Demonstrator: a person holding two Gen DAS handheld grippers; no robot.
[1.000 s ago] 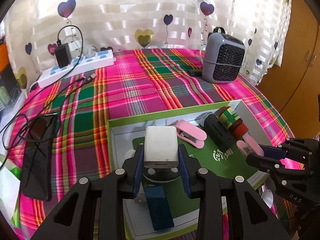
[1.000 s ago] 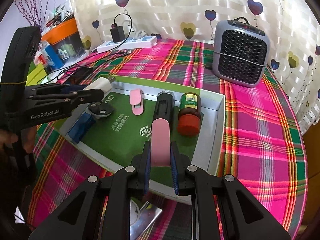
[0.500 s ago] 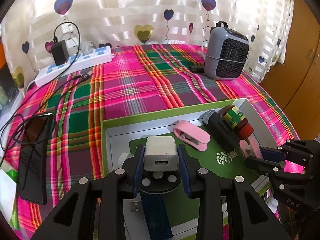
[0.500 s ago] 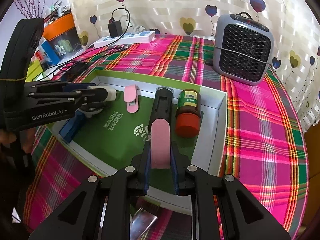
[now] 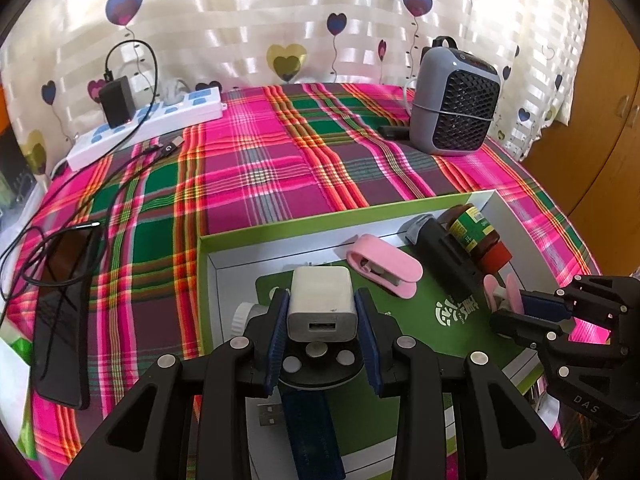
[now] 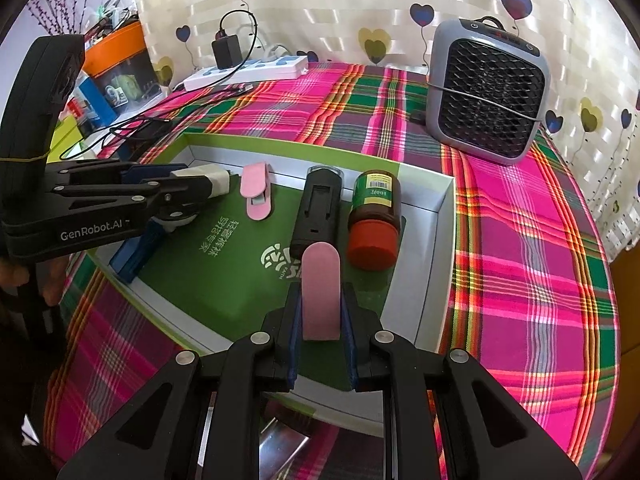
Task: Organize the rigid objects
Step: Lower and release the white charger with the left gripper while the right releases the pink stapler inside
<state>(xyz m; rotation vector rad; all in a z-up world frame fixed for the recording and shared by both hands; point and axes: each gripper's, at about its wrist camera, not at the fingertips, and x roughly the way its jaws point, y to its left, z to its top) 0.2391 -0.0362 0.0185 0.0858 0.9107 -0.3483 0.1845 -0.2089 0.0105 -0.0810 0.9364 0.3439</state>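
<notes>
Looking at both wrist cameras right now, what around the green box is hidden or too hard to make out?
- Round black part, left wrist view: the white charger in the left gripper covers its top.
- Blue stick, right wrist view: the left gripper hides its far end.
- Brown bottle label: print too small to read.
- Shiny item below the box: the right gripper, shut on a pink clip, hides most.

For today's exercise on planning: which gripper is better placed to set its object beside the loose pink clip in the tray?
Left, probably. The left gripper, holding the white USB charger, hangs nearer the loose pink clip; the right gripper is beyond the black rectangular device.
</notes>
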